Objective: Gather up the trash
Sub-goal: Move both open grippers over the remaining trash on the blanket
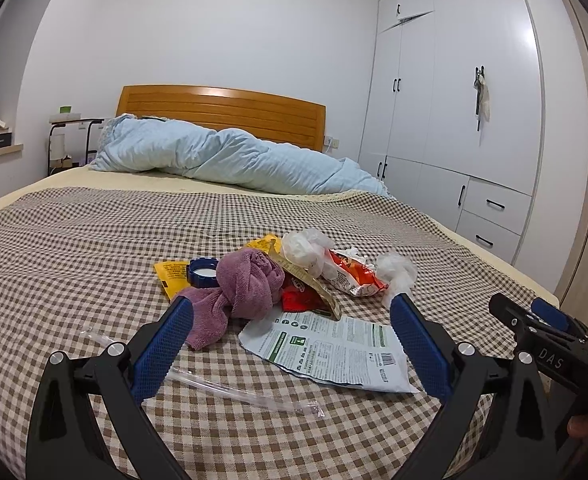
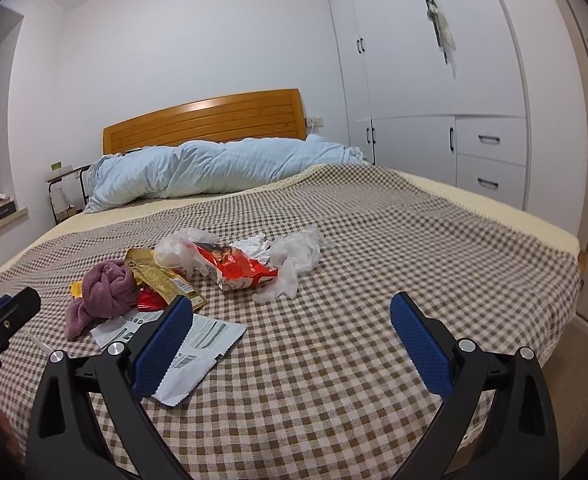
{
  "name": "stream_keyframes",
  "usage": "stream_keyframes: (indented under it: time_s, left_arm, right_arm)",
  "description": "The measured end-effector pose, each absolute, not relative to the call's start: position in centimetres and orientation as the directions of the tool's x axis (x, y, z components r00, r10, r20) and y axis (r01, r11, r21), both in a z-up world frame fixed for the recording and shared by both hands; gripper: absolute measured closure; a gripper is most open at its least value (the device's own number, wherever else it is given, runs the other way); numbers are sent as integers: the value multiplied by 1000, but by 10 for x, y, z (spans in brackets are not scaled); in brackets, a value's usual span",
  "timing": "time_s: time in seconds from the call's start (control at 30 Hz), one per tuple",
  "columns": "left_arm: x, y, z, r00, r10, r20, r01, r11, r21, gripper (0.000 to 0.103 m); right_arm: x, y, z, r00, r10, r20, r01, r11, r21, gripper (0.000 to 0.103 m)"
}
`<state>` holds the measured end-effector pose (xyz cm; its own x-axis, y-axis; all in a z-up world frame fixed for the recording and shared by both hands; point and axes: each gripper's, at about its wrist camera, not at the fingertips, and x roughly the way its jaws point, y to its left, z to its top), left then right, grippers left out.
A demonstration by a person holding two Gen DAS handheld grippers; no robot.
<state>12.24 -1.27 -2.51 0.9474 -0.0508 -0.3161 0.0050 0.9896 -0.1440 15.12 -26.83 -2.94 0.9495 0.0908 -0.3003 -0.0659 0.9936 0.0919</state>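
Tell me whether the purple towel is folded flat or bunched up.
Bunched up: the purple terry towel is twisted into a knot with one tail trailing on the checked bedspread.

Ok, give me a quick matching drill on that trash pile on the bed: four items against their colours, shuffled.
Items:
1. knotted towel
2. bottle cap
3. flat printed wrapper
4. crumpled snack bag

Colours:
A. white with green print
B. red-orange
C. mauve
D. blue

Pairs: 1-C, 2-D, 3-A, 4-B
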Motion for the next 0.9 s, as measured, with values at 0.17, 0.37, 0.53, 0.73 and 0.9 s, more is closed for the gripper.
stream_keyframes:
  time_s: [0.17, 0.37, 0.53, 0.73, 0.9]
  left_arm:
    - [120, -5, -23, 951, -44, -305, -3, 988, -152, 7]
    - [127, 1, -25, 946, -27, -324, -25, 988, -156, 7]
    - [134, 3, -28, 937, -38, -348, -26, 984, -175, 7]
    - [138, 6, -27, 936, -26, -352, -30, 988, -152, 7]
    - [147, 12, -26, 932, -19, -361, -41, 987, -157, 7]
  right_arm:
    - [156, -276, -26, 948, 149, -281, -120, 986, 119, 8]
    - [170, -281, -23, 920, 215, -327, -183, 975, 125, 8]
    - [184, -252, -27, 902, 173, -395, -191, 982, -5, 8]
    - [204, -252, -16, 908, 158, -388, -152, 987, 46, 8]
    - [235, -271, -10, 899, 148, -412, -93, 984, 150, 8]
